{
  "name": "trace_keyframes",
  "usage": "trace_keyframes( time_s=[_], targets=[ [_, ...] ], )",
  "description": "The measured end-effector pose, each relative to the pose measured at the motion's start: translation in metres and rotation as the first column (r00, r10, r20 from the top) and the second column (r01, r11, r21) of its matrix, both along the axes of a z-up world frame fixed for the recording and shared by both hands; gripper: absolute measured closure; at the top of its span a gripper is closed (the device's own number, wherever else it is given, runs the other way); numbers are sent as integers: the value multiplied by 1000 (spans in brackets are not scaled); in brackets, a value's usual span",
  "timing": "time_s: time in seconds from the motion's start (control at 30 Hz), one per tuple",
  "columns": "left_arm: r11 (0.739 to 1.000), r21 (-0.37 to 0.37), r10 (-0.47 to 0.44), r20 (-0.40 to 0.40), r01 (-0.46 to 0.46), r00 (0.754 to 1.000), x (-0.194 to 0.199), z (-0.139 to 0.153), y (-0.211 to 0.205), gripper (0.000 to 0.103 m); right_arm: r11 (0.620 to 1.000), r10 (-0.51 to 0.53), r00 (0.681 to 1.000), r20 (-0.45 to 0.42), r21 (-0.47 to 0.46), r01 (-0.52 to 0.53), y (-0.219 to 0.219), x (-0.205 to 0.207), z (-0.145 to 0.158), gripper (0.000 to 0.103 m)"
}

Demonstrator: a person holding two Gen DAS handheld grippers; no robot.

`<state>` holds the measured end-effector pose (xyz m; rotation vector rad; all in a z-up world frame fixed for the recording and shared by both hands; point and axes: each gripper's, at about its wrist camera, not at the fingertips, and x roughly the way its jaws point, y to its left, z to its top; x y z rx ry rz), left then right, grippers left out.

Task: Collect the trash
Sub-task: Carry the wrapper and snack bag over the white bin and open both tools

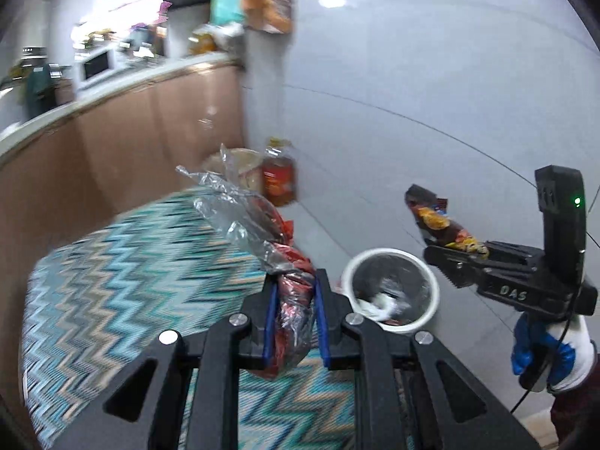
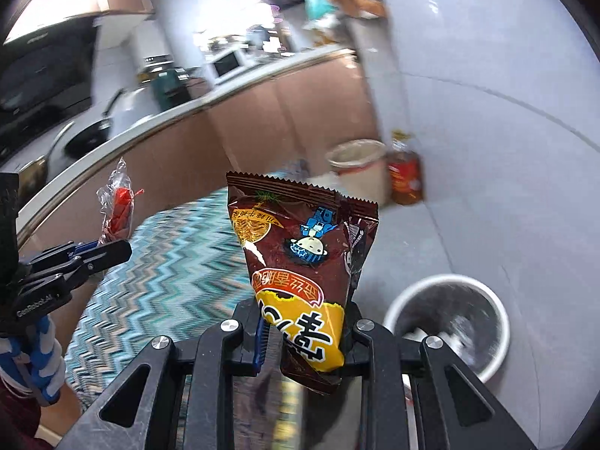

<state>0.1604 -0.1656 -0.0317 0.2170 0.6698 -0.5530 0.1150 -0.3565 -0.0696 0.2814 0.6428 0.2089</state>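
My left gripper [image 1: 296,292] is shut on a crumpled clear-and-red plastic wrapper [image 1: 255,225], held above the zigzag rug. It also shows in the right wrist view [image 2: 101,251] with the wrapper [image 2: 118,202] sticking up. My right gripper [image 2: 305,333] is shut on a brown-and-yellow snack bag [image 2: 300,258]. In the left wrist view the right gripper [image 1: 461,258] holds the bag [image 1: 435,221] just right of and above a small white bin [image 1: 390,288] with a dark liner and white trash inside. The bin [image 2: 450,318] sits at lower right of the right wrist view.
A teal zigzag rug [image 1: 142,281] lies on the pale tiled floor [image 1: 431,93]. A second white bucket [image 2: 360,168] and a red-labelled bottle [image 2: 405,172] stand by the brown cabinet [image 1: 131,150]. A counter with a microwave [image 1: 97,67] runs above.
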Motion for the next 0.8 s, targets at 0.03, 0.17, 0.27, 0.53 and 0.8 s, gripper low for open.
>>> trace_keyframes(
  time_s=[0.03,0.17,0.27,0.53,0.8],
  targets=[
    [1000,1,-31,-30,31,999,8,-7,-21,86,1000,-25,1000,-17,9,25,-13,1,-6,79],
    [993,-18,-120,-122,119,985,34,-29,-89,86,993,-111,991,-79,25,114,-55,8,-29,79],
    [985,-38,-171,-190,167,967,57,-47,-137,85,987,-153,980,-124,21,157,-80,17,-46,78],
    [978,-67,-207,-328,196,922,102,-103,-210,85,973,-216,943,-254,26,230,-127,51,-103,72],
    [976,-105,-216,-430,189,876,127,-144,-234,66,968,-239,908,-345,-15,250,-141,69,-144,52]
  ],
)
